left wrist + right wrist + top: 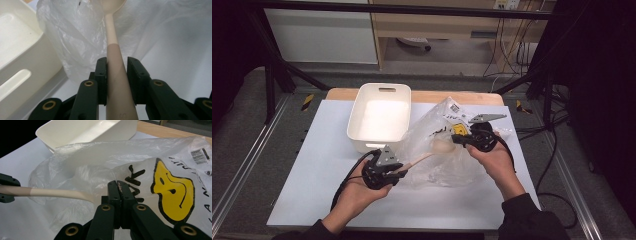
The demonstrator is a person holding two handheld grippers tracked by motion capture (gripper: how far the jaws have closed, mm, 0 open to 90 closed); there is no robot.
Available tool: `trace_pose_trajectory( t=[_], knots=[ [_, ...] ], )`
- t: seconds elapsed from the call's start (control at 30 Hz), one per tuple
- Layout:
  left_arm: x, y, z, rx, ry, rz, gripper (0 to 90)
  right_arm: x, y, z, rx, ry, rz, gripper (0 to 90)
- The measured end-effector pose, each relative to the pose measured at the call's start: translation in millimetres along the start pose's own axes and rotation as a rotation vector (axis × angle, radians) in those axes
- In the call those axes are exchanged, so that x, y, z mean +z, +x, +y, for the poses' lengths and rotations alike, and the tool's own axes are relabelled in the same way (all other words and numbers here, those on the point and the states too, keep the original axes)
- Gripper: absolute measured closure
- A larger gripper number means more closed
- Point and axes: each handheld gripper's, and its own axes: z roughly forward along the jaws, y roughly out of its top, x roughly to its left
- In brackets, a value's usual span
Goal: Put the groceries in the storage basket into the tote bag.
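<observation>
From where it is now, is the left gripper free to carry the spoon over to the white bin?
Probably yes: the left gripper grips the spoon by its handle beside the white bin, but the bowl end is inside the plastic bag and must slide out first.

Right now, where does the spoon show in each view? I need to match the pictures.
High view: the spoon lies centre, handle in the left gripper, bowl inside the plastic bag.
Left gripper view: the spoon runs up the middle from between the jaws.
Right gripper view: the spoon comes in from the left edge, into the bag.
Shared landmark: the white bin.
</observation>
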Motion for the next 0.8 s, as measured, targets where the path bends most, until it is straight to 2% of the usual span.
trace_pose_trajectory(
  t=[0.13,0.37,0.67,0.8],
  knots=[
    [8.2,-4.7,7.1,0.015,0.001,-0.005,70.8,1.7,1.6,0.8,-0.003,0.002,0.002,90.0],
    [24.2,-10.0,15.9,0.016,0.004,-0.014,70.8,4.3,5.5,3.8,-0.009,-0.003,0.011,90.0],
    [45.6,-15.2,19.3,0.021,-0.004,-0.020,70.9,6.4,6.1,6.5,-0.012,0.003,0.016,90.0],
    [54.4,-17.5,21.2,0.001,-0.026,-0.023,70.9,8.0,7.6,8.1,-0.019,0.008,0.018,90.0]
  ],
)
